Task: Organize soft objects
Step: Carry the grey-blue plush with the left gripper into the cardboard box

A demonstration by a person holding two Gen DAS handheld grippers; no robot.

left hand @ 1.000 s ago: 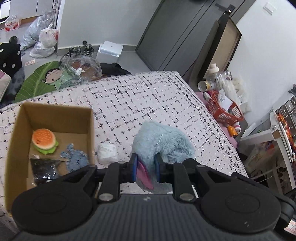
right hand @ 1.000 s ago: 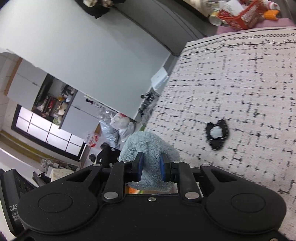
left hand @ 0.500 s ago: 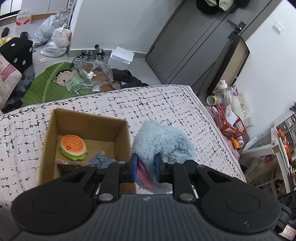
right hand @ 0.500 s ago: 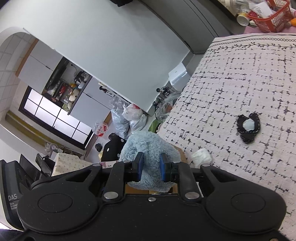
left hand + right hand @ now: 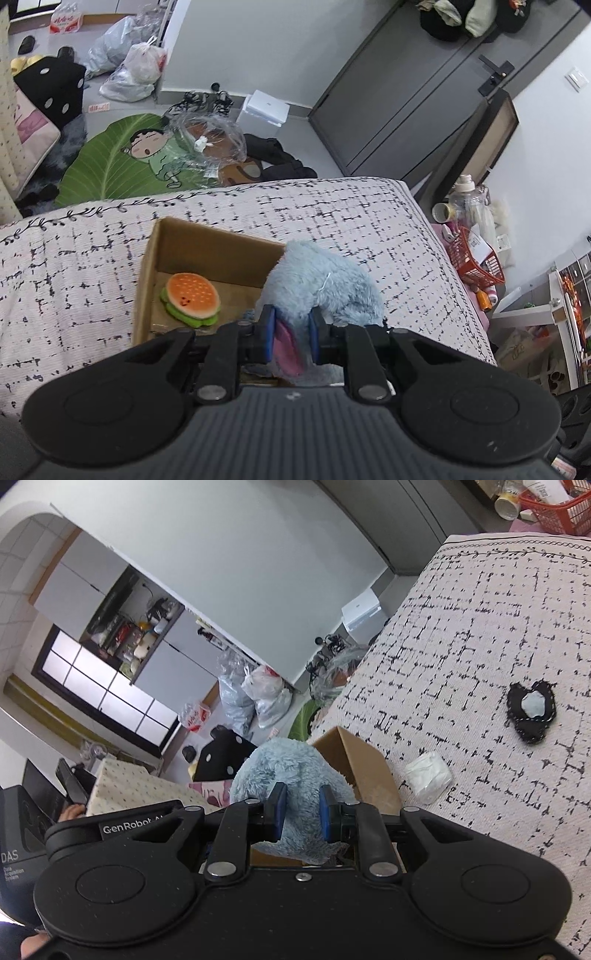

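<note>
Both grippers hold one fluffy light-blue plush toy [image 5: 321, 288]. My left gripper [image 5: 291, 332] is shut on its pink-lined ear; my right gripper [image 5: 300, 808] is shut on its blue fur [image 5: 284, 771]. The plush hangs over the right end of an open cardboard box [image 5: 147, 273], which also shows in the right wrist view [image 5: 354, 760]. Inside the box lies a plush hamburger [image 5: 192, 299]. A white soft wad [image 5: 428, 777] and a black pouch with a pale centre [image 5: 532, 710] lie on the bed beyond the box.
The box stands on a bed with a white, black-flecked cover [image 5: 332, 214]. The bed's right edge drops to a red basket [image 5: 476, 262] and bottles. Beyond the far edge are a green leaf mat [image 5: 122, 158], bags and a white box on the floor.
Both grippers have carried the plush left, from the bed beside the box to over the box's right end. The white wad and black pouch stayed put.
</note>
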